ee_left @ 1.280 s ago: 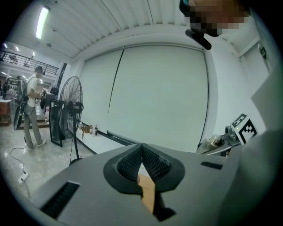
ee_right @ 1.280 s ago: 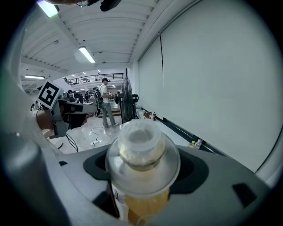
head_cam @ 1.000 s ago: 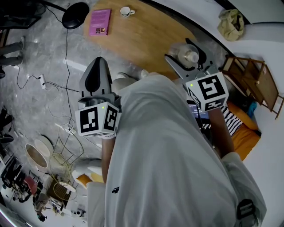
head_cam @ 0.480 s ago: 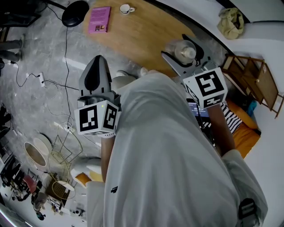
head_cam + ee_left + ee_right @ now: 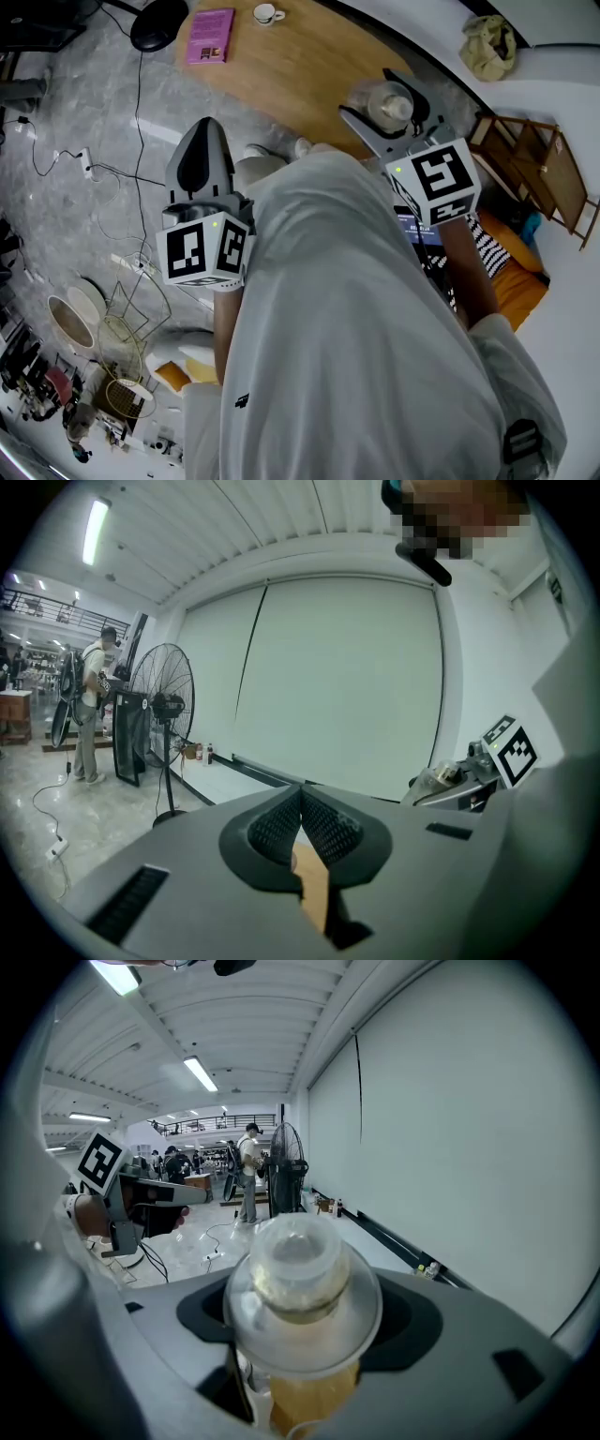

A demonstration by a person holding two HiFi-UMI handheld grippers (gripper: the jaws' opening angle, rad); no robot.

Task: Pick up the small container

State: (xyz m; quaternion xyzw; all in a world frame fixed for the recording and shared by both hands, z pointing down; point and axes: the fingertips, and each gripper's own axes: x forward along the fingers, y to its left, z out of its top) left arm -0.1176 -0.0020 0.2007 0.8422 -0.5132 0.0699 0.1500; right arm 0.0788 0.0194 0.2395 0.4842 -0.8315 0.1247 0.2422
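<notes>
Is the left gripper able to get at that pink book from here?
Probably yes. The left gripper points roughly toward the book, nothing stands between them, and the book lies bare near the table's edge. Its jaws are shut and empty, so they would have to open first.

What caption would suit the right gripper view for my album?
Right gripper gripping a small clear container, with a standing fan in the background.
</notes>
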